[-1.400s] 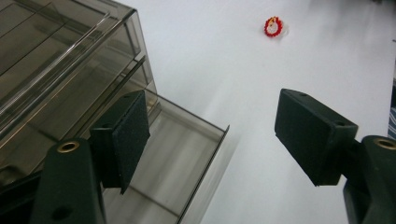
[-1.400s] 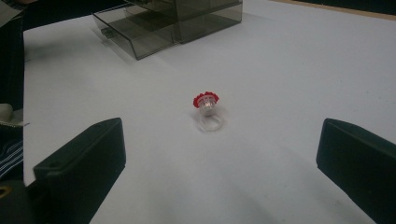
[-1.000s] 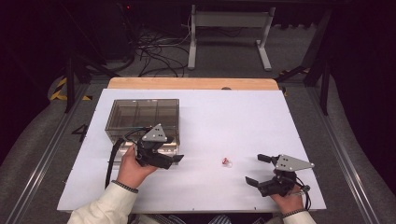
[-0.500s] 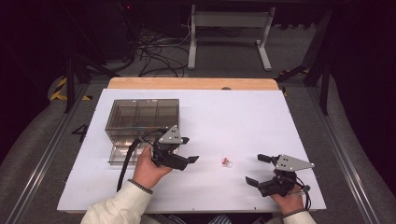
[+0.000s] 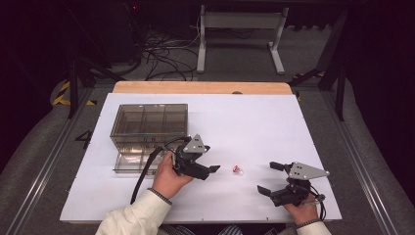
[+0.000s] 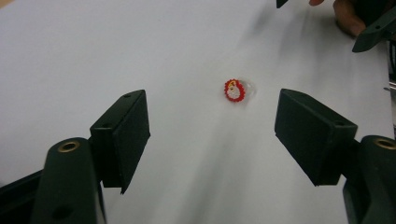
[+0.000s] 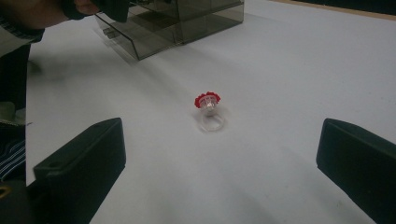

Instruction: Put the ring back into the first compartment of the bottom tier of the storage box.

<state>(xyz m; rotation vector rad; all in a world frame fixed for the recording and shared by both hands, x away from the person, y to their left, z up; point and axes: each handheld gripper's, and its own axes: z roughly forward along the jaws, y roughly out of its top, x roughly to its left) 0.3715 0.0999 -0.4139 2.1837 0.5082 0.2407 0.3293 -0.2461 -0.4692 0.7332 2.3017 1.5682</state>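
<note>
A small clear plastic ring with a red and white flower top (image 5: 238, 170) lies on the white table (image 5: 254, 122) between my two grippers. My left gripper (image 5: 209, 159) is open a short way left of the ring and points at it, and nothing is between its jaws. In the left gripper view the ring (image 6: 235, 90) lies ahead of the open left gripper (image 6: 212, 126). My right gripper (image 5: 266, 177) rests open near the front right edge. In the right gripper view the ring (image 7: 208, 105) sits beyond the open right gripper (image 7: 219, 149).
A smoky clear drawer box (image 5: 149, 120) stands at the left of the table, with its bottom drawer (image 5: 132, 162) pulled out toward the front. The same box (image 7: 173, 23) appears at the top of the right gripper view. A wooden strip (image 5: 200, 87) runs along the far edge.
My left hand has moved right from in front of the open drawer toward the ring and dropped slightly. The right gripper and the ring have stayed put.
</note>
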